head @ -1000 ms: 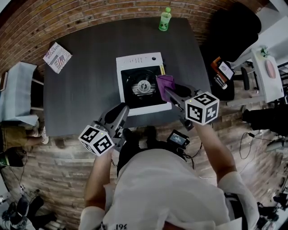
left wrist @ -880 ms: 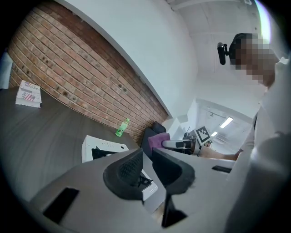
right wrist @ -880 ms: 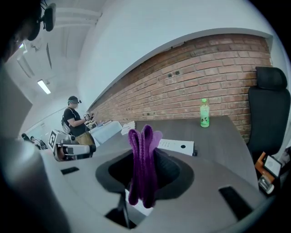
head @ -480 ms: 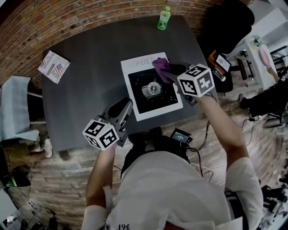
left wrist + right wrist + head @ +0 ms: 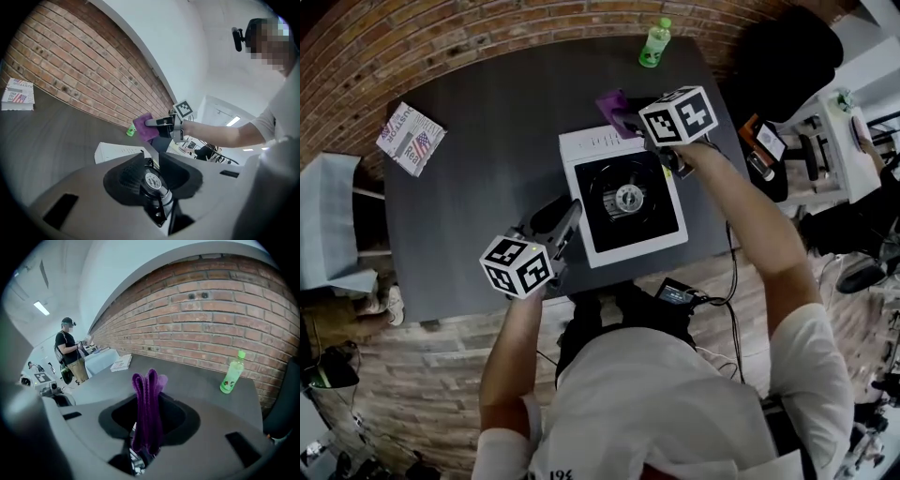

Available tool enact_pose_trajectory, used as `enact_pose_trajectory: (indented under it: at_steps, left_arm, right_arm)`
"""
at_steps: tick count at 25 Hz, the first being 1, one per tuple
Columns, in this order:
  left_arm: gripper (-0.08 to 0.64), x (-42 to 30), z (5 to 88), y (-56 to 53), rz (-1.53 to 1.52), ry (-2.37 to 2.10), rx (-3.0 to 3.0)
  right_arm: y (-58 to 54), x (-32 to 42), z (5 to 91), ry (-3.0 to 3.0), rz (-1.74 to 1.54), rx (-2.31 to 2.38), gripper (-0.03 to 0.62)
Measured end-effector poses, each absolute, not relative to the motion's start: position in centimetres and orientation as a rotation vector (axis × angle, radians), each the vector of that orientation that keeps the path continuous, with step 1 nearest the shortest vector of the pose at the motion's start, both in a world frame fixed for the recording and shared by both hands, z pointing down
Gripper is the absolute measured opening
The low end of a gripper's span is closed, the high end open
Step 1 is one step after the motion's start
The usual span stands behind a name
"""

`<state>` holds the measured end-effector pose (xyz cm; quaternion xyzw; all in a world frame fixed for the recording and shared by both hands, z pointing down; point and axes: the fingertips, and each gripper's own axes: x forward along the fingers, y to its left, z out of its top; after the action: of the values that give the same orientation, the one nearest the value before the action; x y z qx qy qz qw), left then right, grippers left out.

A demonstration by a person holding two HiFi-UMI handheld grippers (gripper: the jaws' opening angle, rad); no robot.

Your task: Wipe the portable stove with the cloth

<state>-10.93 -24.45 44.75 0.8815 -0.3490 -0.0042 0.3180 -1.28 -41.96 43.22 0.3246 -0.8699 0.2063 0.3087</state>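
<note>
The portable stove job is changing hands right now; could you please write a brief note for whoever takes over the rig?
Right gripper: shut on the purple cloth, held in the air over the far edge of the portable stove, apparently clear of it.
Left gripper: jaws apart, empty, hovering beside the stove's left edge.
The stove sits on the dark table; a green bottle stands beyond it.
Done: cloth picked up; how much is already wiped cannot be told.
Left: lower the cloth and wipe the stove top.
</note>
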Motion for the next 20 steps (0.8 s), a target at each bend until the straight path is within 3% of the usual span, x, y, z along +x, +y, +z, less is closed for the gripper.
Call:
enact_pose_trajectory:
  at_steps: [9, 20]
  left_arm:
    - [0.091, -10.5, 48.4, -28.7, 0.055, -0.959, 2.242]
    - [0.091, -10.7, 49.6, -29.9, 0.067, -0.974, 2.197]
  right_arm:
    - [-49.0, -7.1, 49.5, -2.235, 0.682, 0.755, 0.123]
    - [-50.0, -14.8, 55.5, -2.184, 0.821, 0.633, 0.121]
